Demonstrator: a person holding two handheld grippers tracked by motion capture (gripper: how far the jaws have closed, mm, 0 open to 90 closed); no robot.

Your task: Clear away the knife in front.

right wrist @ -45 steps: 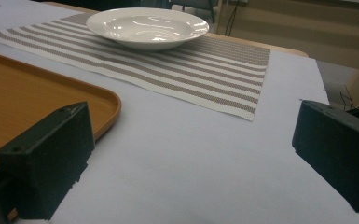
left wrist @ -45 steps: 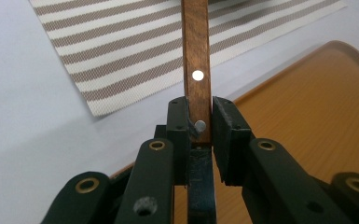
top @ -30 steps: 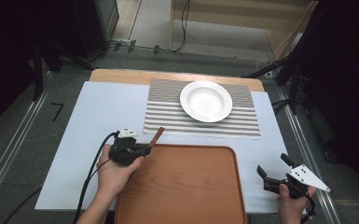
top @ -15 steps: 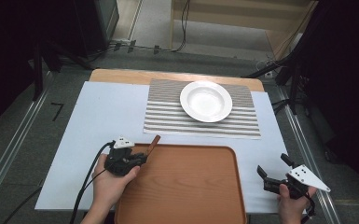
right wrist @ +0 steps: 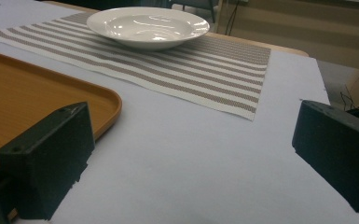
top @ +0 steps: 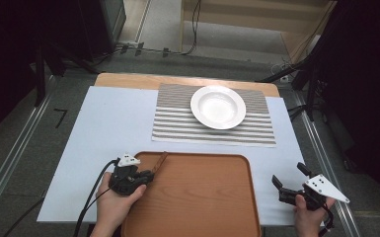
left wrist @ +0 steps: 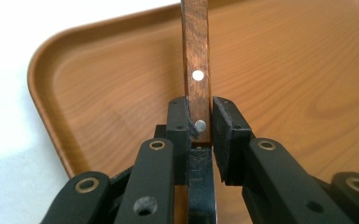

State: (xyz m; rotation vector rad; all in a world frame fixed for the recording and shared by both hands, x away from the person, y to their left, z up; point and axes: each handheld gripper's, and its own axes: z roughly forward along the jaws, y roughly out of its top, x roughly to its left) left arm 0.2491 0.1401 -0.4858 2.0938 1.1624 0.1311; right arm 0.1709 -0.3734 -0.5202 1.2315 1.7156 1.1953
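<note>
Left gripper (left wrist: pixel 199 122) clamped on wooden handle (left wrist: pixel 196 60) over tray (top: pixel 217 207) corner, likely for placement; right gripper (top: pixel 292 180) beside tray, fingers wide, idle.

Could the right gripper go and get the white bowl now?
Probably yes. The right gripper is open and holds nothing, and bare table and striped mat lie between it and the white bowl. Nothing blocks the path, though it's a stretch away.

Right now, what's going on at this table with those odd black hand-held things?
A person holds a gripping tool in each hand. The left tool is clamped on a wooden handle with metal rivets, over the corner of a wooden tray. The right tool waits open beside the tray. A white bowl sits on a striped placemat, untouched.
</note>
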